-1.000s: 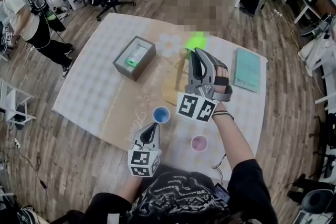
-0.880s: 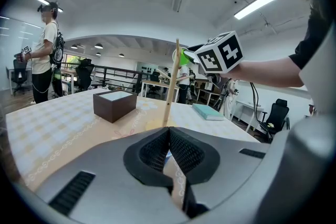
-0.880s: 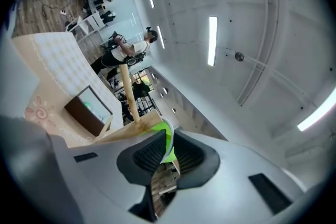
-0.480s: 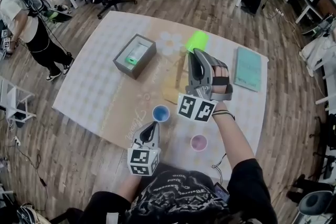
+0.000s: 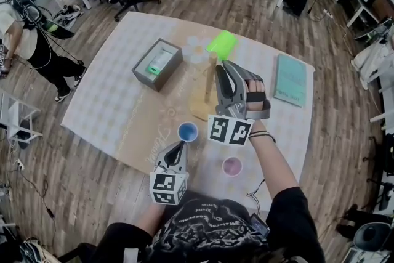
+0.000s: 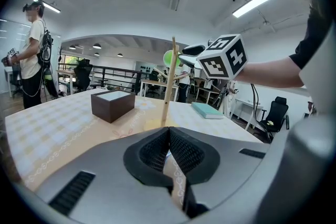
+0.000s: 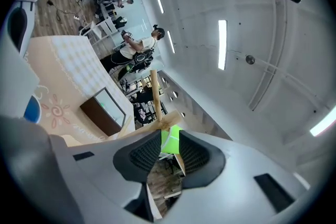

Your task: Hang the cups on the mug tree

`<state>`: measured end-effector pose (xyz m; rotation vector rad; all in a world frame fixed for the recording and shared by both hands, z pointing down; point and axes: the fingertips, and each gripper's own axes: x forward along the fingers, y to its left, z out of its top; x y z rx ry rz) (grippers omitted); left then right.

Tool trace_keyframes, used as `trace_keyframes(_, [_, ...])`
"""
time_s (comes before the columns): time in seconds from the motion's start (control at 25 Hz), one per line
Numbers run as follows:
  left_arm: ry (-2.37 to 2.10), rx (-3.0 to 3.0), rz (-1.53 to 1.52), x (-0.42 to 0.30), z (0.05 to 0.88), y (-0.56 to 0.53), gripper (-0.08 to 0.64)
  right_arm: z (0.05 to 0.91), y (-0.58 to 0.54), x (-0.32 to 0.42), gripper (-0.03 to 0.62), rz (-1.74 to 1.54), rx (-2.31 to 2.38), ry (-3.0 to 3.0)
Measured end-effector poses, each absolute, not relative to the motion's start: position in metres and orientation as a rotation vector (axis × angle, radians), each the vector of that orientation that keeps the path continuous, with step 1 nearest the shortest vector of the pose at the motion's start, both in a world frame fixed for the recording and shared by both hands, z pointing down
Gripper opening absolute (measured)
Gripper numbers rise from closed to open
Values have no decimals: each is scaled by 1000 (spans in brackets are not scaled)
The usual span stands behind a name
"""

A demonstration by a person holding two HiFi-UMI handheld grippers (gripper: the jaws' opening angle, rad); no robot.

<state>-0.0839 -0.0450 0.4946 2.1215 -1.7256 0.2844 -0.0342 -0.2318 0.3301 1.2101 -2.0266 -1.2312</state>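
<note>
Right gripper (image 7: pixel 169 143), jaws just opening and now standing apart, is letting go of the green cup (image 5: pixel 221 44) at the top of the tree (image 5: pixel 208 86). Left gripper (image 6: pixel 169 140) is waiting, closed and empty. Blue cup (image 5: pixel 188 131) and pink cup (image 5: pixel 232 166) are standing on the table (image 5: pixel 123 101). They are probably light, rigid and slick, so pinching the rim wall seems best.

The desk (image 5: pixel 111 108) carries a dark box (image 5: pixel 157 64) far left, a teal book (image 5: pixel 290 80) right, the mug tree (image 5: pixel 200 109) mid-desk, and a blue cup (image 5: pixel 188 132) and a pink cup (image 5: pixel 232 166) on the near side.
</note>
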Motion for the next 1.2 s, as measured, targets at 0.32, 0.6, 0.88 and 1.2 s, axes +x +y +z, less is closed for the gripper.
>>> trace_keyframes(0.32, [-1724,2130,263,-83,495,-43,18,323,-212,-34,179,-1099,1199,-2195])
trace_keyframes(0.6, [-1727,2116,226,-80,490,-39,18,339,-192,12,202,-604,1237,-2410])
trace_keyframes(0.88, [-1726,2025,196,-95,498,-43,20,384,-162,65,175,-265,1246,-2420])
trace_keyframes(1.2, [-1710,1896,239,-111,518,-53,21,464,-124,129,152,206,1292,-2354])
